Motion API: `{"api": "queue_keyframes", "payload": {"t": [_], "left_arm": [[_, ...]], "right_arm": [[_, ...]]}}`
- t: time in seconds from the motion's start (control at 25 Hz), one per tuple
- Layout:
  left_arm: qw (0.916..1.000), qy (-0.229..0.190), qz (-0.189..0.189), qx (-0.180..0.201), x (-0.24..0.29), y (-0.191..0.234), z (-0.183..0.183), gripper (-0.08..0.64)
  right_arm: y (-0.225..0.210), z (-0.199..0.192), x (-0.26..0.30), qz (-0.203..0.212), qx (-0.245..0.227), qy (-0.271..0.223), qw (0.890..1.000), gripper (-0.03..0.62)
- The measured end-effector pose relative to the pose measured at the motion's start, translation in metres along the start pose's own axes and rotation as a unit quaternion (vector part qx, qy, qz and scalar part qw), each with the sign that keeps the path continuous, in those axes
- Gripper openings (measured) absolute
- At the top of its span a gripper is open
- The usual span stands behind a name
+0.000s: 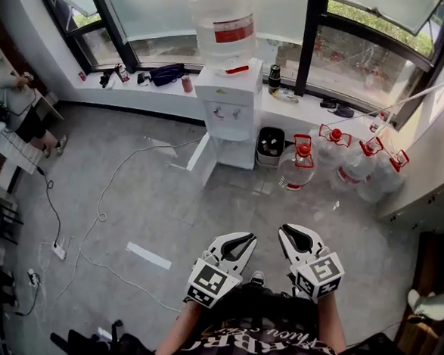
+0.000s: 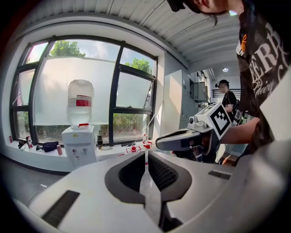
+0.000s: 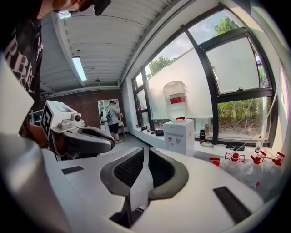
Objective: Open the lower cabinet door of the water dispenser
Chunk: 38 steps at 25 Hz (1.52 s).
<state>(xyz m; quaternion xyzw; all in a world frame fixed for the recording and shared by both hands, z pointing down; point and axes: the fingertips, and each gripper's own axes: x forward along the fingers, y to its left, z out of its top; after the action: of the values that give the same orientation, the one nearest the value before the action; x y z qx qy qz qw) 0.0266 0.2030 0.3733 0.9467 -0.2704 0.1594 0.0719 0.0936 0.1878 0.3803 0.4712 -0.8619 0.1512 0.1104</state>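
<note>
The white water dispenser (image 1: 230, 104) with a bottle on top stands against the window ledge, across the floor from me. Its lower cabinet door (image 1: 200, 158) hangs open, swung out to the left, and the cabinet (image 1: 239, 150) shows inside. The dispenser (image 2: 78, 145) also shows small and distant in the left gripper view, and likewise in the right gripper view (image 3: 179, 135). Both grippers are held close to the person's body, side by side and far from the dispenser. The left gripper (image 1: 238, 248) is shut and empty. The right gripper (image 1: 295, 240) shows a narrow gap between its pads, with nothing in it.
Several water bottles with red handles (image 1: 342, 161) lie right of the dispenser, and a black bin (image 1: 270, 143) stands beside it. A cable (image 1: 96, 220) and a power strip (image 1: 59, 251) lie on the floor at the left. A person (image 1: 12, 104) stands at the far left.
</note>
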Motion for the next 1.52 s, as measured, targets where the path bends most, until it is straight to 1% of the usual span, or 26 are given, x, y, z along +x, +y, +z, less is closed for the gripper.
{"api": "queue_keyframes", "payload": {"t": [0.16, 0.32, 0.44, 1.0, 1.16, 1.52], "left_arm": [[0.9999, -0.005, -0.012, 0.011, -0.001, -0.023, 0.005, 0.02], [0.9998, -0.008, -0.012, 0.016, -0.001, -0.032, 0.007, 0.02], [0.9998, -0.01, -0.009, 0.013, -0.005, -0.034, 0.009, 0.02], [0.9997, -0.012, -0.004, 0.02, -0.016, -0.043, 0.008, 0.02], [0.9997, -0.007, -0.001, 0.023, -0.016, -0.045, 0.006, 0.02], [0.9996, -0.003, 0.003, 0.028, -0.013, -0.045, 0.004, 0.02]], "right_arm": [[-0.001, -0.002, -0.016, -0.008, 0.012, -0.012, 1.0, 0.014], [0.001, -0.003, -0.021, -0.014, -0.001, -0.013, 1.0, 0.012], [0.004, -0.002, -0.024, -0.016, -0.011, -0.01, 1.0, 0.012], [0.02, 0.004, -0.026, 0.004, -0.042, 0.002, 0.999, 0.012], [0.019, 0.001, -0.029, 0.007, -0.049, 0.005, 0.999, 0.012], [0.003, 0.0, -0.034, -0.009, -0.049, 0.003, 0.999, 0.012]]}}
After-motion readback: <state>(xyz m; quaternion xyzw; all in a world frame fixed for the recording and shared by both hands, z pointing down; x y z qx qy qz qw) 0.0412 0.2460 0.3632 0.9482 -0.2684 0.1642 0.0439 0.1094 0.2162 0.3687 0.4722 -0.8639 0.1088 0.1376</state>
